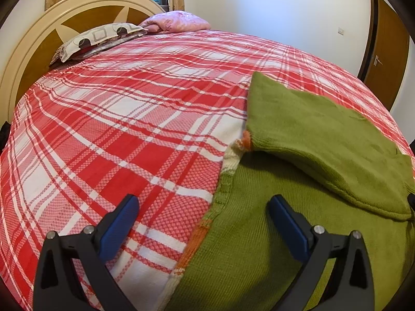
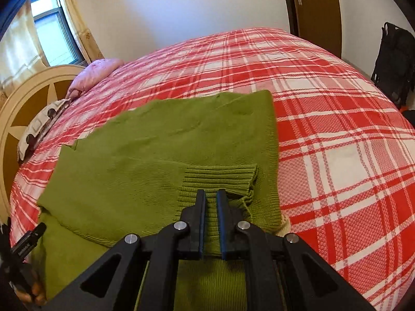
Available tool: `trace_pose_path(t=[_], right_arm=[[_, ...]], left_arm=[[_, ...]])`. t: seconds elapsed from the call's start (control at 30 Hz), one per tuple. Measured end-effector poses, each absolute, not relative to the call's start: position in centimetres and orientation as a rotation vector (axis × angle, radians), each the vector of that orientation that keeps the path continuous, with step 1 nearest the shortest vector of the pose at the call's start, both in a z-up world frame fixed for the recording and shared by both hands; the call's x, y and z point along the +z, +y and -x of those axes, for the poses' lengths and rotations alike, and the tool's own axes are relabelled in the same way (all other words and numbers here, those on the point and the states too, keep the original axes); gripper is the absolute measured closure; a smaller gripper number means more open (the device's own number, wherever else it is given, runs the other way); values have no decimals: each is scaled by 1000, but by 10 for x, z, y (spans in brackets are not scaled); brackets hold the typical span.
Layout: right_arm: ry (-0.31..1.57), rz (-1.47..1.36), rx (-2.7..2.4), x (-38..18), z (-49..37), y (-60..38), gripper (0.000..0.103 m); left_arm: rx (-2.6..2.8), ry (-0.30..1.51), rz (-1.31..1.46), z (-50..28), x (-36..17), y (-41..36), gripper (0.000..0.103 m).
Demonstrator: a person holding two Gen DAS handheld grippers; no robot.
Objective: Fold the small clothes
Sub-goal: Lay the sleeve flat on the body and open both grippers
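Observation:
A green knitted sweater with an orange and cream striped edge lies on the red plaid bed. One sleeve is folded across its body. My left gripper is open and empty, straddling the sweater's striped edge just above it. In the right wrist view the sweater lies flat with the sleeve's ribbed cuff across it. My right gripper is shut on the ribbed cuff, low over the sweater.
A patterned pillow and a pink bundle lie by the wooden headboard. A door and a black bag stand beyond the bed's far side. The left gripper's edge shows at the right wrist view's left.

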State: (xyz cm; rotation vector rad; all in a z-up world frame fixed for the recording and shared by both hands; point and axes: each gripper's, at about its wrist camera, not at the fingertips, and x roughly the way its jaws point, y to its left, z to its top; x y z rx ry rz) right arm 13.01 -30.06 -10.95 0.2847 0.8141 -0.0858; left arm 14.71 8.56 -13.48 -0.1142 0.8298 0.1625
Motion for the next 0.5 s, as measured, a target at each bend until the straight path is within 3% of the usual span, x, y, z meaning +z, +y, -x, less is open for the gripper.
trace_pose_path(t=[0.2,0.33,0.5], right_arm=[[804,-258,-106,-110,-129,-294,94],[788,-377,-67,-111,-125,-306,94],[698,-552,-2,-88,-93,-318,94]], left_arm=[[211,763,39,-132,-115,80,0],[181,669,28,-122,-85,76,0],[149,676,4,-137,-73,66,0]])
